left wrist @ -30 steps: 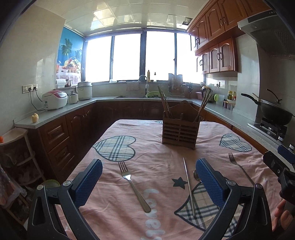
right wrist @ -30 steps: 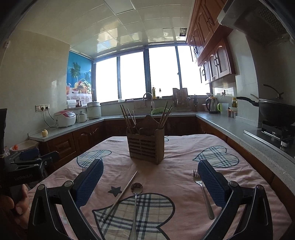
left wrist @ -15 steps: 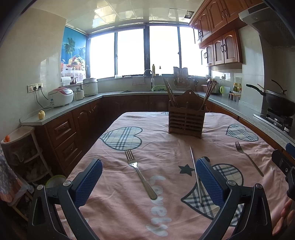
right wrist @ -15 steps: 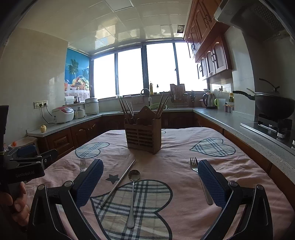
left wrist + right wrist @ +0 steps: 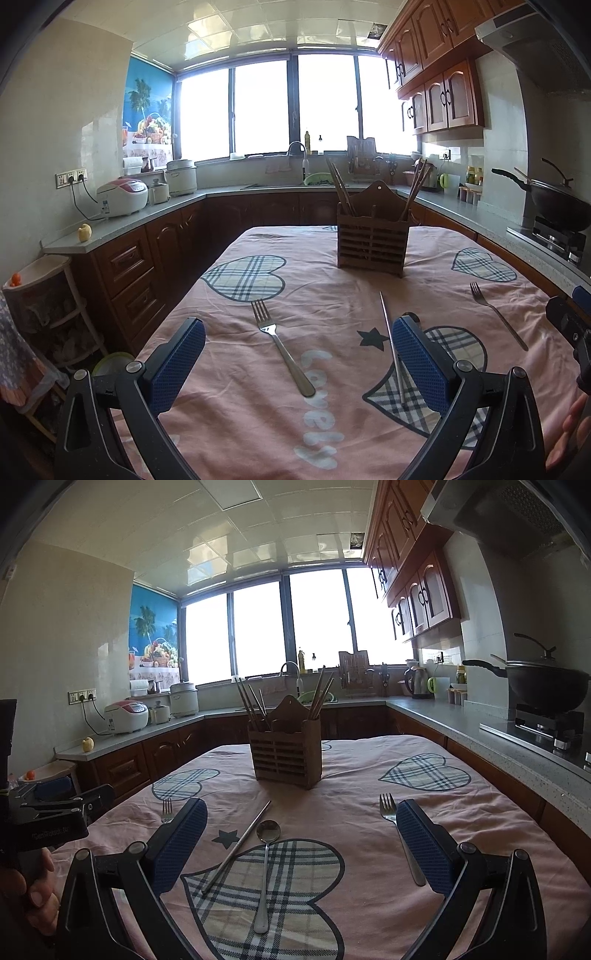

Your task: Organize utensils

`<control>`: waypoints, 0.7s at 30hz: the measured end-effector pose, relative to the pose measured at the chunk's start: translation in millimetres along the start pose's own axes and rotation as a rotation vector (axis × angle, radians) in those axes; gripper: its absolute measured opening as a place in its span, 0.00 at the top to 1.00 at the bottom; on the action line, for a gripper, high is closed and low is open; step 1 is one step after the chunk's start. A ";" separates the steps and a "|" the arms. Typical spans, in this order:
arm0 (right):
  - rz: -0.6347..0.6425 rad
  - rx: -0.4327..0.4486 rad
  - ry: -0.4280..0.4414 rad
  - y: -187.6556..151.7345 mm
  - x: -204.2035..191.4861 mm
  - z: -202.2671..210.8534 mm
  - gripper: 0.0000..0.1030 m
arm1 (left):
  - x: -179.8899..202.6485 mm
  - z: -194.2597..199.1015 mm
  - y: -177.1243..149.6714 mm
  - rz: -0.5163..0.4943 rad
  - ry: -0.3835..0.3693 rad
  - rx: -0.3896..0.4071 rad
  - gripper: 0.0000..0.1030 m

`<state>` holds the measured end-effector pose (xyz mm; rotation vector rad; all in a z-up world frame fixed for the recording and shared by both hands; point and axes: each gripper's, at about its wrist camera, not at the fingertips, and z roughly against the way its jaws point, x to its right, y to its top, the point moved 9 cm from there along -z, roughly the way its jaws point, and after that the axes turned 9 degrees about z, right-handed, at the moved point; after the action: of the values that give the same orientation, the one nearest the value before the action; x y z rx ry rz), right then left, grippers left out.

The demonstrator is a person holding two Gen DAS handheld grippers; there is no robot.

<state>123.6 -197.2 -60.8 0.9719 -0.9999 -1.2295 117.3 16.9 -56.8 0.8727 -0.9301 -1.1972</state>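
Pre-grasp: both tools [image 5: 298,354] [image 5: 302,834] spread wide, empty, above bench [image 5: 369,771]. Next probably: pinch centre-frame fork [image 5: 281,345], drop into wooden holder [image 5: 372,236] upper centre.

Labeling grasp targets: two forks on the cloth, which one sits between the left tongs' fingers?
The fork beside the "Lovely" lettering, framed between the open left tongs. The other fork lies far right, near the table edge.

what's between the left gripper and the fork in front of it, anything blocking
Nothing visible. The left gripper is open, and the fork lies alone on the pink tablecloth between its fingers' line of approach. The metal chopstick lies off to its right, apart from it, and the wooden utensil holder stands farther back.
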 end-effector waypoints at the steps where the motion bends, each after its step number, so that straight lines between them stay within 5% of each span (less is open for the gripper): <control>1: -0.002 -0.001 0.002 0.0 0.2 -0.3 0.00 | -0.3 0.2 -0.1 0.000 0.001 0.001 0.01; 21: 0.004 -0.003 0.014 1.3 -3.9 -1.0 0.00 | -3.0 -1.0 -1.6 0.007 0.002 -0.007 0.01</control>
<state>124.7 -193.2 -60.1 0.9743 -0.9888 -1.2189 117.3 19.7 -59.0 0.8639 -0.9260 -1.1929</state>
